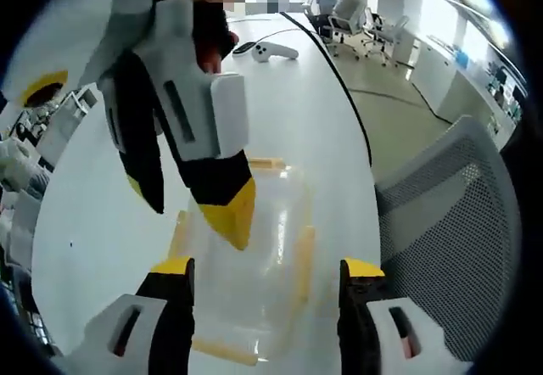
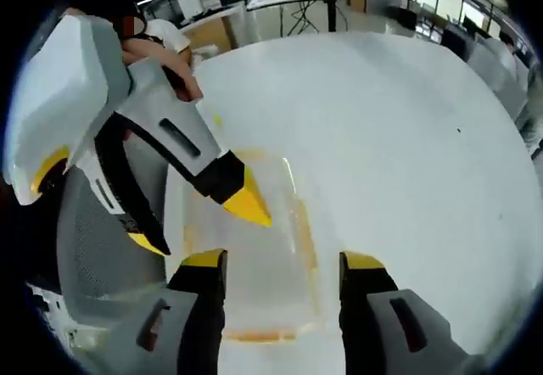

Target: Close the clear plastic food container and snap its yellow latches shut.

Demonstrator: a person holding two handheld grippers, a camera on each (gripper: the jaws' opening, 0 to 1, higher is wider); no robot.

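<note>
Both grippers, left (image 1: 266, 271) and right (image 2: 283, 261), hover jaws apart directly over the clear container (image 2: 254, 248), tips facing.

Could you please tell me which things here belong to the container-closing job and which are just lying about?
For the job:
clear plastic food container
yellow latches
left claw
right claw

Lying about:
white controller on the white table
mesh office chair
black cable

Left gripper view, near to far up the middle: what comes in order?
Left gripper → container → right gripper → controller → office chairs.
</note>
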